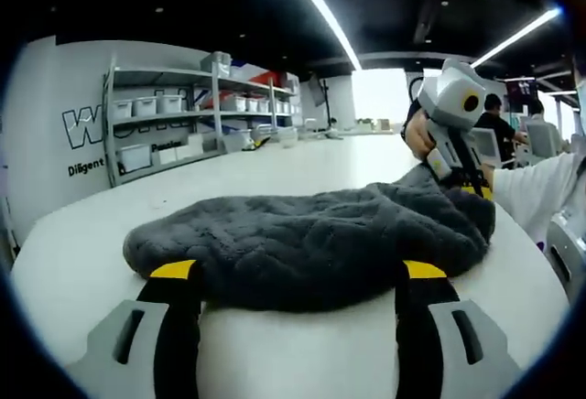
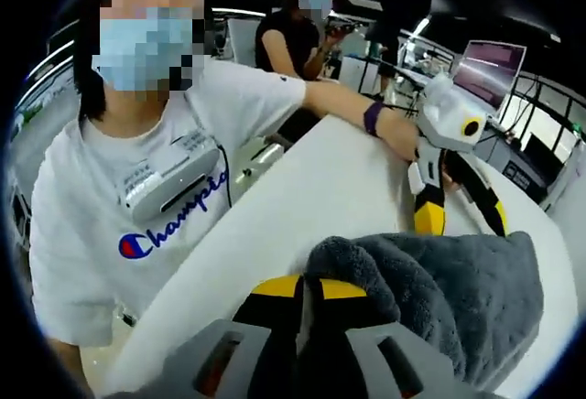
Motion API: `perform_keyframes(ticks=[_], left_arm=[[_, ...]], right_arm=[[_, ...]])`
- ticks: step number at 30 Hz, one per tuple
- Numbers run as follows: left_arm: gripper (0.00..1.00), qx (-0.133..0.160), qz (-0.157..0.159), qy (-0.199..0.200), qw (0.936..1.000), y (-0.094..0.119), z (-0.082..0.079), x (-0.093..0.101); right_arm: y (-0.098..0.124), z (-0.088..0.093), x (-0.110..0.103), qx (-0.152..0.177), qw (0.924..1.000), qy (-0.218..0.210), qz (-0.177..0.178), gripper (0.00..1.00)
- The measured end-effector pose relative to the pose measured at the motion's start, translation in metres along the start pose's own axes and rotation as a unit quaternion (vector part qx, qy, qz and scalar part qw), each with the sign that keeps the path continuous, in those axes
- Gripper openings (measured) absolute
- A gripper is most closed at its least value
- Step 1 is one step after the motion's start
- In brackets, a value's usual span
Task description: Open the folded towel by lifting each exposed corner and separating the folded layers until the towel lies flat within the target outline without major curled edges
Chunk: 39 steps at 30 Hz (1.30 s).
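- left gripper (image 1: 302, 275) is spread wide at the near edge of the grey towel (image 1: 311, 239)
- right gripper (image 2: 302, 294) has the towel's corner pinched tight, on the white table (image 1: 275, 175)

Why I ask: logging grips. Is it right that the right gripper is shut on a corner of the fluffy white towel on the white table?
Not quite: the fluffy towel is dark grey, not white, as the right gripper view shows. The right gripper is shut on its corner, on the white table.

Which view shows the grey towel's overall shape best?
The left gripper view: the towel lies bunched across the white table, nearly whole. The right gripper view gives a close-up of one edge pinched in the right gripper.
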<state>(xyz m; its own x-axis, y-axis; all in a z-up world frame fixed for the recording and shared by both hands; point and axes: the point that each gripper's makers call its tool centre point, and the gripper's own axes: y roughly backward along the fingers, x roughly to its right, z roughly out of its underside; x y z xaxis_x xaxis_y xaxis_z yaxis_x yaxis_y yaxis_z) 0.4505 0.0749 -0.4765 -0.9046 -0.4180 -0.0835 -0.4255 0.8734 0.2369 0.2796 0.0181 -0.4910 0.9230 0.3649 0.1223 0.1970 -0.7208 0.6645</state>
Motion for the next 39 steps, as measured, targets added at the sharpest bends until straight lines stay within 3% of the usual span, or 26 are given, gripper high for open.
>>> perform_keyframes(ticks=[7,12,16,20,23,24,25,27,32,34,37,39], left_arm=[[0.84,0.0,0.0,0.0,1.0,0.001,0.0,0.0],[0.84,-0.001,0.001,0.001,1.0,0.001,0.0,0.0],[0.84,0.0,0.002,0.001,1.0,0.001,-0.001,0.0],[0.84,0.0,0.003,0.002,1.0,0.001,0.0,0.001],[0.84,0.0,0.003,0.003,1.0,0.001,0.0,0.001],[0.85,0.001,0.004,0.004,1.0,0.002,0.0,0.001],[0.85,0.001,0.004,0.005,1.0,0.002,-0.001,0.002],[0.85,0.002,0.007,0.01,0.9999,0.002,-0.001,0.001],[0.87,0.009,0.011,0.025,0.9996,0.003,-0.004,0.002],[0.87,0.008,0.012,0.023,0.9996,0.003,-0.003,0.003],[0.89,0.011,0.015,0.027,0.9995,0.004,-0.005,0.004],[0.9,0.016,0.017,0.034,0.9991,0.005,-0.007,0.003]], right_arm=[[0.003,-0.004,0.0,0.031,0.9993,-0.015,-0.011,0.02],[0.019,-0.014,-0.009,0.052,0.998,0.03,-0.02,0.05],[0.051,-0.036,-0.01,0.118,0.9919,0.048,-0.002,0.07],[0.094,-0.046,0.002,0.171,0.9815,0.064,0.056,0.13],[0.124,-0.039,0.019,0.187,0.9727,0.069,0.119,0.19],[0.14,-0.032,0.029,0.196,0.9649,0.065,0.162,0.21],[0.143,-0.03,0.032,0.197,0.9635,0.064,0.169,0.23],[0.168,-0.02,0.044,0.221,0.9507,0.04,0.214,0.29],[0.209,0.025,0.069,0.209,0.9288,-0.012,0.306,0.42],[0.226,0.045,0.083,0.192,0.9132,-0.035,0.358,0.52],[0.242,0.058,0.089,0.211,0.8948,-0.076,0.386,0.61],[0.253,0.065,0.09,0.224,0.889,-0.09,0.389,0.71]])
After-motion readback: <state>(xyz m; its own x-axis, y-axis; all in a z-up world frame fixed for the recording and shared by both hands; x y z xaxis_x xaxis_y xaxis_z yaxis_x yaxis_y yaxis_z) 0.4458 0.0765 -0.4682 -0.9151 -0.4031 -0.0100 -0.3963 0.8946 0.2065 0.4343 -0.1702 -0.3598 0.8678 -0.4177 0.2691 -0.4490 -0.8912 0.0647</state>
